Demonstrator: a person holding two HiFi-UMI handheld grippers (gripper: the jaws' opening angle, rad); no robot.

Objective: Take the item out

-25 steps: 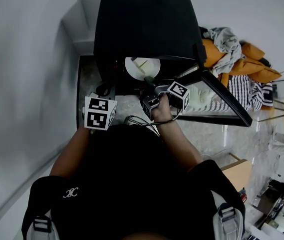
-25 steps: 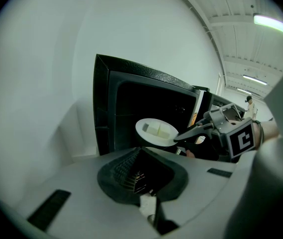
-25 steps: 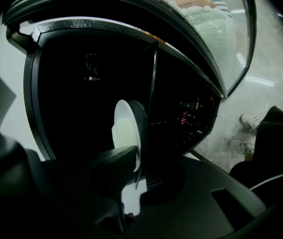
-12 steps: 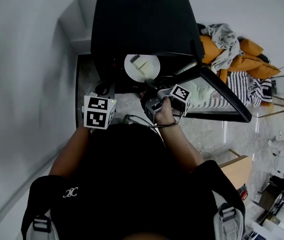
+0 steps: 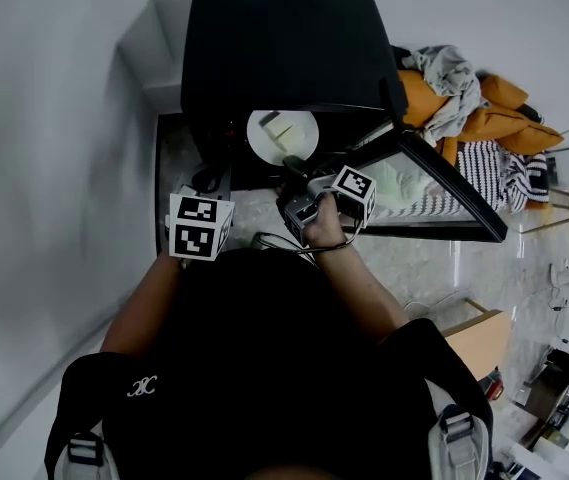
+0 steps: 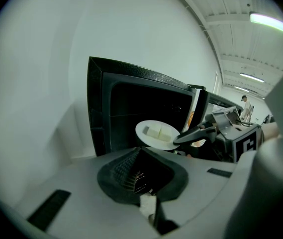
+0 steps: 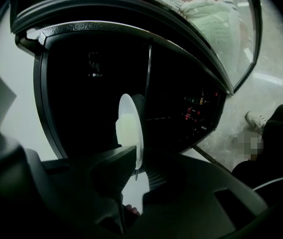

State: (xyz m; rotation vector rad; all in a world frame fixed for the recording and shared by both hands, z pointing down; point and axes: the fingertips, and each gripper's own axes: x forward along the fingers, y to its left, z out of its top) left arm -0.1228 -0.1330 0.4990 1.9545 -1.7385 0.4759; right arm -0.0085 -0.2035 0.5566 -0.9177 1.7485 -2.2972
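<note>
The white plate (image 5: 282,136) shows a little more of its top, and of the pale blocks of food (image 5: 282,128) on it, than it did a second ago. It is otherwise in much the same spot at the mouth of the black oven (image 5: 284,48).

The task looks about half done. The oven door (image 5: 444,193) stands swung open to the right of the oven. The plate has been gripped and hangs in the opening, just under the front edge of the oven's top. It is not yet clear of the oven and has not been set down anywhere, and no landing spot shows in these views.

The right gripper (image 5: 294,163) reaches in from in front of the oven. Its jaws, which have just been closing a little, are nearly together and clamp the near rim of the plate. In the right gripper view the plate appears edge-on, its rim pinched between the two dark fingers (image 7: 106,168). The rest of the plate juts past their tips into the dark of the oven.

The left gripper (image 6: 141,153) has not shifted. It is held in front of the oven's left corner, well apart from the plate, and its jaws appear to be together with nothing between them.
</note>
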